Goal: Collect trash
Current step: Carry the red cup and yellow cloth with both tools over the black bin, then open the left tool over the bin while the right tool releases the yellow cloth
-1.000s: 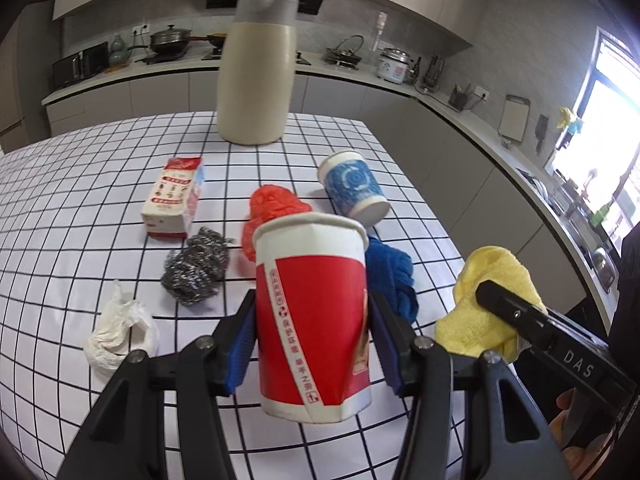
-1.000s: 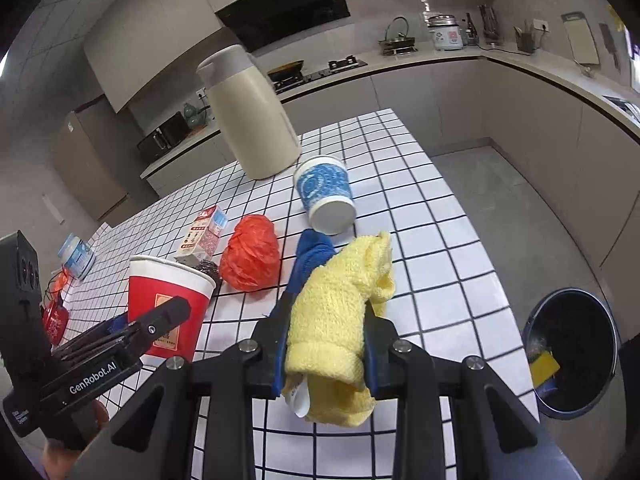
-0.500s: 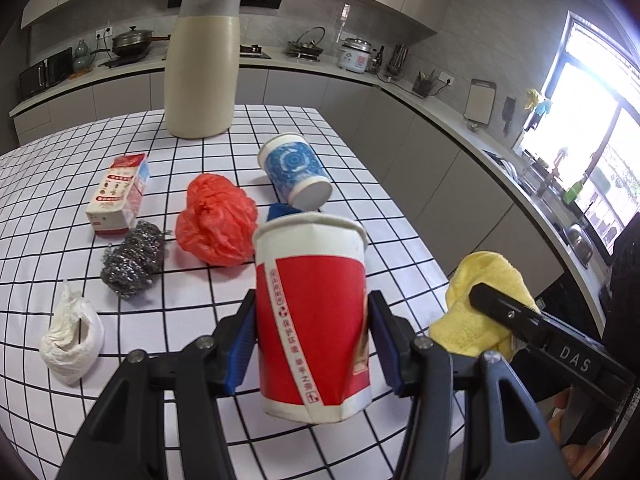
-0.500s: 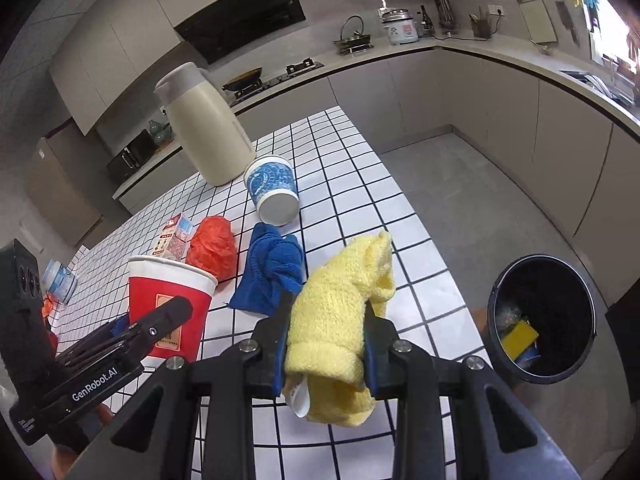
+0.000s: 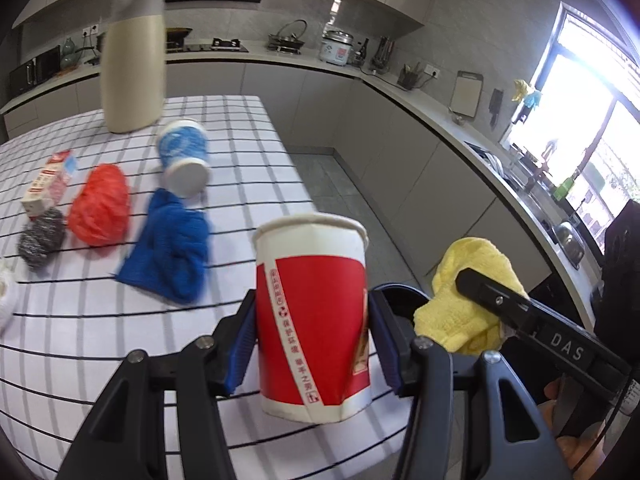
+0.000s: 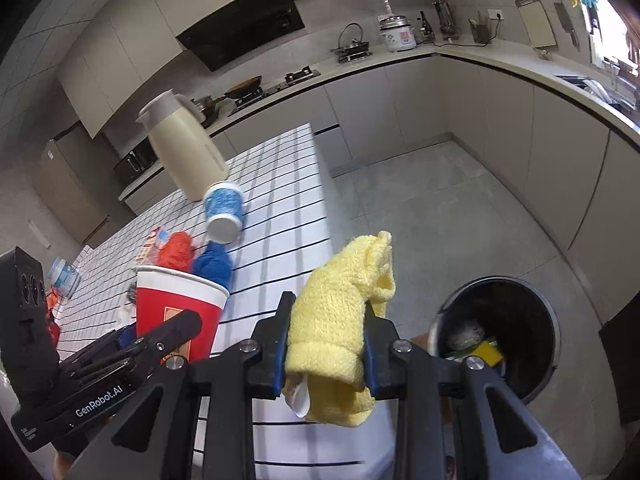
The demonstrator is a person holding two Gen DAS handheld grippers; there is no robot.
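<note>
My left gripper point(image 5: 312, 340) is shut on an upright red and white paper cup point(image 5: 312, 312), held over the table's right edge; the cup also shows in the right wrist view point(image 6: 176, 312). My right gripper point(image 6: 325, 348) is shut on a yellow cloth point(image 6: 340, 320), held off the table's edge, left of and above a black trash bin point(image 6: 496, 336) on the floor. The cloth also shows in the left wrist view point(image 5: 468, 300). The bin's rim point(image 5: 400, 296) peeks out behind the cup.
On the gridded table point(image 5: 248, 168) lie a blue cloth point(image 5: 172, 244), a red bag point(image 5: 100, 206), a tipped blue cup point(image 5: 184, 158), a steel scourer point(image 5: 40, 236), a small carton point(image 5: 46, 184) and a tall beige jug point(image 5: 134, 64). Kitchen counters line the walls.
Both grippers have moved right with their loads, from over the table to its right edge. The bin has come closer and larger in the right wrist view.
</note>
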